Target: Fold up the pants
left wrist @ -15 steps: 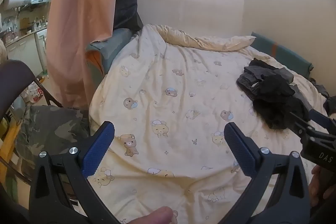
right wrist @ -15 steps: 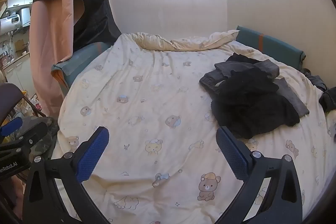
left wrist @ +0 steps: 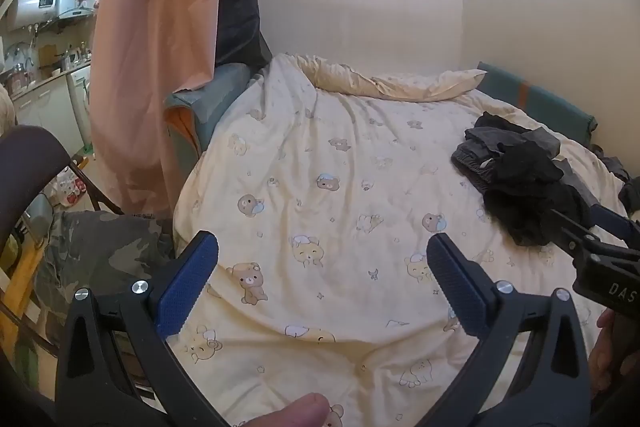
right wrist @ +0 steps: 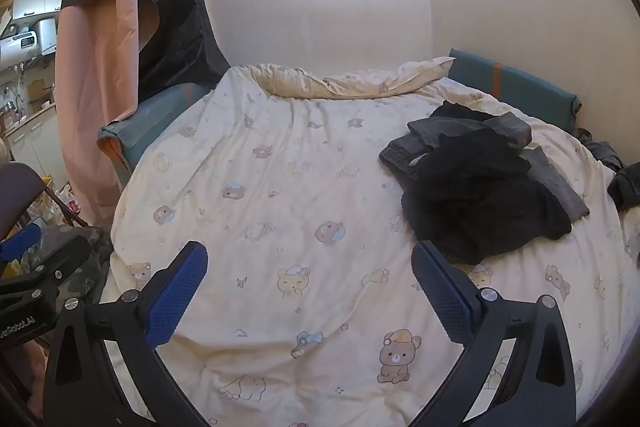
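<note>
A heap of dark clothes lies on the right side of the bed: black pants [right wrist: 480, 211] crumpled on top of grey garments [right wrist: 448, 135]. The heap also shows in the left wrist view [left wrist: 520, 179] at the right. My left gripper [left wrist: 320, 279] is open and empty above the near part of the bedspread. My right gripper [right wrist: 308, 287] is open and empty, just left of and nearer than the heap. The right gripper's fingers [left wrist: 600, 231] show at the right edge of the left wrist view, close to the heap.
The bed has a cream bedspread with bear prints [right wrist: 280, 187] and a teal headboard cushion [right wrist: 516, 83]. A camouflage cloth on a chair [left wrist: 100, 247] stands left of the bed. A pink and dark curtain [left wrist: 160, 47] hangs at the left. More dark clothing [right wrist: 626, 187] lies at the far right.
Both views have shifted only slightly. Both grippers stay open and nothing on the bed has moved.
</note>
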`<state>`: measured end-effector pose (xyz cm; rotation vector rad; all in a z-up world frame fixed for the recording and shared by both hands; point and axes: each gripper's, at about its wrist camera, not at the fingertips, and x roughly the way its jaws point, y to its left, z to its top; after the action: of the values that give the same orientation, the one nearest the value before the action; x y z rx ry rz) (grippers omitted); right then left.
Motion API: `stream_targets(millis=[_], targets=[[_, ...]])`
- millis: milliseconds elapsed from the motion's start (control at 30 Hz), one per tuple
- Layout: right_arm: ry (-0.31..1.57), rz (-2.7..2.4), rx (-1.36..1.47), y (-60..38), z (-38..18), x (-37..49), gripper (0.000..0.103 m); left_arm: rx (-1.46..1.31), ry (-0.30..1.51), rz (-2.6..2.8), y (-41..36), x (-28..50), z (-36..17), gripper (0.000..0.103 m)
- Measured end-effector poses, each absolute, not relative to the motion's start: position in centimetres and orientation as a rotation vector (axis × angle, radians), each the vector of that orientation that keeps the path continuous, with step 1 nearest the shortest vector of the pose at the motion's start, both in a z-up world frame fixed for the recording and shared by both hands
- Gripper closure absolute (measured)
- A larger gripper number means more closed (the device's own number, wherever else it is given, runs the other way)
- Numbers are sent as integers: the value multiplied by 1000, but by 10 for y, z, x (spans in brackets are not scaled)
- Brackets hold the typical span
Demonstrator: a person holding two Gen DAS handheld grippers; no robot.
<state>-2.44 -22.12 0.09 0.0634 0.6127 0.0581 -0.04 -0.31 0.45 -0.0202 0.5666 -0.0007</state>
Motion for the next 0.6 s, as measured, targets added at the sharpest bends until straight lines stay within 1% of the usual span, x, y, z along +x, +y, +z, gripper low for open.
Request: stream_targets(millis=[600], targets=[[612,59,67,-222,2,-25,0,-21,555,9,-2,-1,4,0]])
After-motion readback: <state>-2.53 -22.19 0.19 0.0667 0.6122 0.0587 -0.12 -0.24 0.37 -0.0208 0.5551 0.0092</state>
